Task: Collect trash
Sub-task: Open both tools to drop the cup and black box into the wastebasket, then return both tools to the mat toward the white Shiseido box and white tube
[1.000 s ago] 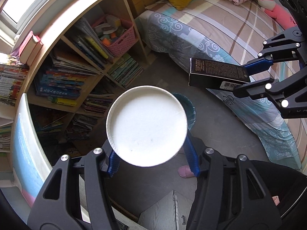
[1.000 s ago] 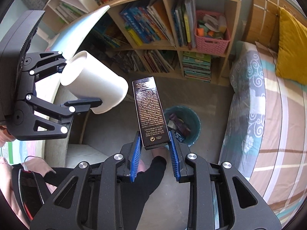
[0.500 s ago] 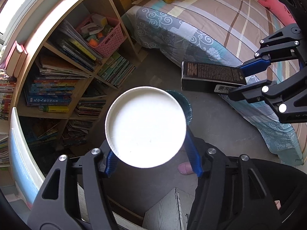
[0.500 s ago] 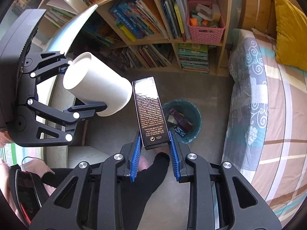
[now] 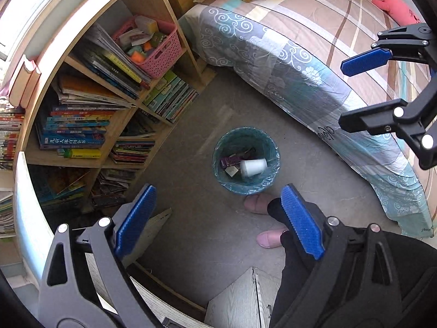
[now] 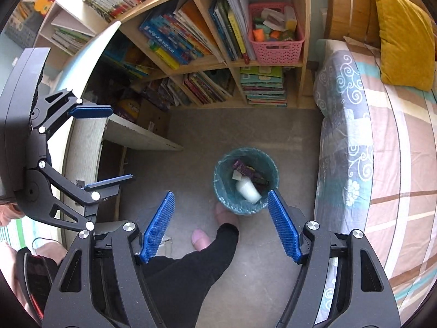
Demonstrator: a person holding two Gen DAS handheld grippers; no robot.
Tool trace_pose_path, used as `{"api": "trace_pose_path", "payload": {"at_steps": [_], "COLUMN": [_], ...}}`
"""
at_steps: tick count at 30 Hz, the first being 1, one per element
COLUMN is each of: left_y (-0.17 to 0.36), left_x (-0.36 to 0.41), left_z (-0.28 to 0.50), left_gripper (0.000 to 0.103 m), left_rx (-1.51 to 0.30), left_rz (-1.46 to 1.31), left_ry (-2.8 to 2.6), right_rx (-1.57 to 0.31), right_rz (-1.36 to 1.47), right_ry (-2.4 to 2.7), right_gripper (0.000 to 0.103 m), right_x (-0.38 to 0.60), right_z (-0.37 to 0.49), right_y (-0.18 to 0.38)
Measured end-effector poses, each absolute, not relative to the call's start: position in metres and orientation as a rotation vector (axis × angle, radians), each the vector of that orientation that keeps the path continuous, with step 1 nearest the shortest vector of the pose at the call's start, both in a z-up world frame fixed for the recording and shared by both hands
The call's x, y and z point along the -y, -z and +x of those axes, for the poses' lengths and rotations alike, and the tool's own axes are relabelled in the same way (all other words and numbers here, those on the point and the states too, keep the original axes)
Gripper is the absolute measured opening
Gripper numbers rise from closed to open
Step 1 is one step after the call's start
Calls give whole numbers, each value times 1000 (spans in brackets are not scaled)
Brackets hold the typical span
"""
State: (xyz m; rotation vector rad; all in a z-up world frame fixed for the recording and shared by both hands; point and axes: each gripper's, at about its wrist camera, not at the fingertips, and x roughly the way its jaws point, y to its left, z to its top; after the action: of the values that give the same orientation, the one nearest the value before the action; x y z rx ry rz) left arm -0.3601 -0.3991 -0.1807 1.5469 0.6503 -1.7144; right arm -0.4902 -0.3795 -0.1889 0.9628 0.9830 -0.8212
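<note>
Above the teal-lined trash bin, the left gripper and right gripper are hovering with jaws spread wide and pinching nothing, apparently so that anything let go falls straight in. Inside the bin, a white paper cup is lying on its side among dark cartons and a purple box. Beside the bin, pink slippers are standing on the grey floor.

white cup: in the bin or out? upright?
In, tipped on its side. The white cup lies atop other trash inside the teal bin; both grippers open, empty.
</note>
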Motion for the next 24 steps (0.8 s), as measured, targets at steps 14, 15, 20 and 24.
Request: {"api": "trace_pose_path", "payload": {"at_steps": [14,15,20,24], "left_y": [166,165,157,150], "left_x": [390,389,381,374], "left_z": [-331,-328,-311,-293], "left_gripper": [90,90,90,90], "left_rx": [-653,-655,-662,-670], "left_rz": [1495,1490,1455,1420], "left_ry": [1690,1687,1663,1633], "right_rx": [-995,-996,-1005,-1016], "right_rz": [932,928,897,863], "right_ry": [783,780,758,735], "right_gripper": [71,71,71,73], "right_x": [379,378,373,371], "right_z": [-465,-462,-445,-430], "right_y": [183,182,176,170]}}
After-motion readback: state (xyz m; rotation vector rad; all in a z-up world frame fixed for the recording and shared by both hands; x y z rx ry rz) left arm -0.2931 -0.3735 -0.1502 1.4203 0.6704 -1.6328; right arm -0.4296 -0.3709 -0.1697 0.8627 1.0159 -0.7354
